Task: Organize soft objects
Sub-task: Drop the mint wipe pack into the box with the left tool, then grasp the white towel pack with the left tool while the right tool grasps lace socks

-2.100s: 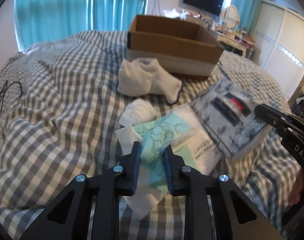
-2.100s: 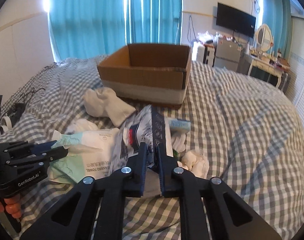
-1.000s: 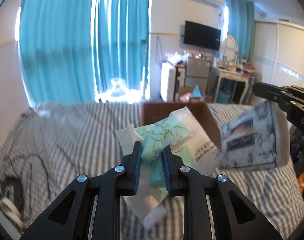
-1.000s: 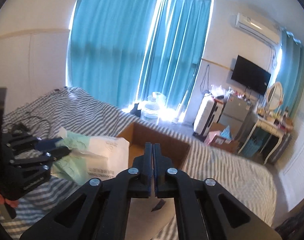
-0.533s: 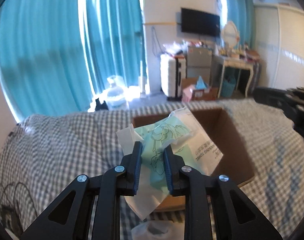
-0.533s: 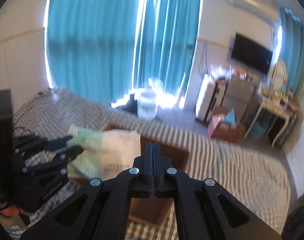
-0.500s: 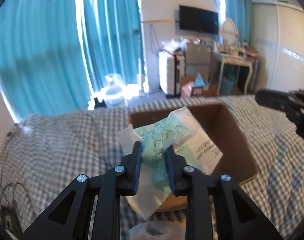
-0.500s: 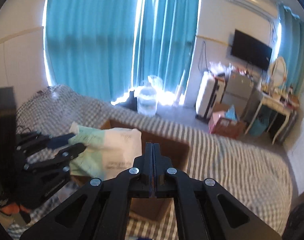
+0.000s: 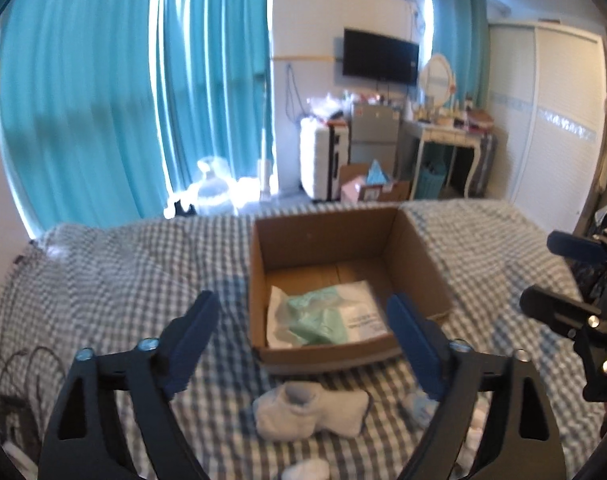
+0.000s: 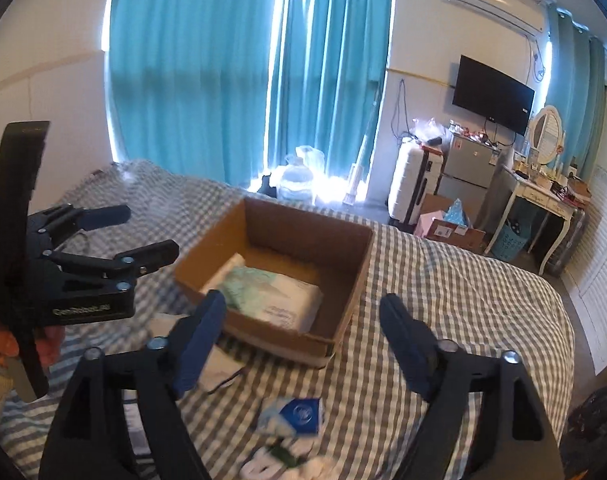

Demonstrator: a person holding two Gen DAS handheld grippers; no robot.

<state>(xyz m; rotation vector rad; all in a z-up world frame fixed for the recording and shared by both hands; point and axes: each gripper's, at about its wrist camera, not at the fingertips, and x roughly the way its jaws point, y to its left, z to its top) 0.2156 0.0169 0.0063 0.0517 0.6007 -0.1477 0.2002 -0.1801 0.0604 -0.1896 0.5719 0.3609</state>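
A brown cardboard box (image 9: 417, 258) stands open on the checked bed; it also shows in the right wrist view (image 10: 355, 276). A green and white towel pack (image 9: 327, 314) lies flat inside it, also seen in the right wrist view (image 10: 275, 294). My left gripper (image 9: 303, 324) is open and empty above the box's near side. My right gripper (image 10: 301, 326) is open and empty, held over the box's near right corner. White socks (image 9: 311, 414) lie on the bed in front of the box. A small blue and white packet (image 10: 297, 416) lies below the right gripper.
The checked bedspread (image 9: 123, 276) covers the whole bed. Black cables (image 9: 11, 380) lie at its left edge. Teal curtains (image 10: 239, 76), a suitcase (image 10: 413, 176), a dressing table (image 10: 543, 196) and a wardrobe stand beyond the bed.
Both grippers have opened. The towel pack has left the left gripper and now lies in the box. The patterned pack the right gripper held earlier is no longer in sight.
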